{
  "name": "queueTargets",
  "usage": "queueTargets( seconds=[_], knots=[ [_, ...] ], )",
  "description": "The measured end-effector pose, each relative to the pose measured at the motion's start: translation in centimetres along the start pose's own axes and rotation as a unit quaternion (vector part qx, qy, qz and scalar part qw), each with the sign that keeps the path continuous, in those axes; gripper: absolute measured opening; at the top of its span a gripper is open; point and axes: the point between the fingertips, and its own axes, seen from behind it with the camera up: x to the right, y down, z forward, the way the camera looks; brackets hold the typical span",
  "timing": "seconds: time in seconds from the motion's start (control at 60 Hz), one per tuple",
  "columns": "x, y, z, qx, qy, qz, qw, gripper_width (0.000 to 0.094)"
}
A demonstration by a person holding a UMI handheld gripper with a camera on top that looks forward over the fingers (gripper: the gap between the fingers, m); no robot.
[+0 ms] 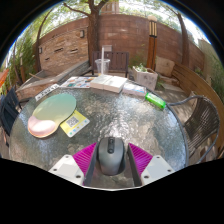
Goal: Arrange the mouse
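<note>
A dark grey computer mouse [111, 153] with a scroll wheel sits between my two fingers, its sides touching both. My gripper [111, 160] is shut on it, the magenta pads [84, 157] flaring out on either side. The mouse is held just over the near part of a round grey patio table [130, 118]. An oval pale mouse mat [52, 113] lies on the table ahead and to the left of the fingers.
A yellow card [74, 123] lies next to the mat. White books or papers [107, 83], a green object [155, 100], a white cup [102, 66] and a white planter box [145, 76] sit at the far side. A metal chair [203, 122] stands to the right.
</note>
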Motion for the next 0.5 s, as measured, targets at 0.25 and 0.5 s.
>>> queueTargets(
  seconds=[0.25,0.5],
  knots=[
    [0.6,0.2,-0.1,-0.016,0.042,0.025,0.999,0.0367],
    [2.6,-8.8,-4.7,0.049,0.144,0.079,0.985,0.0344]
  ],
)
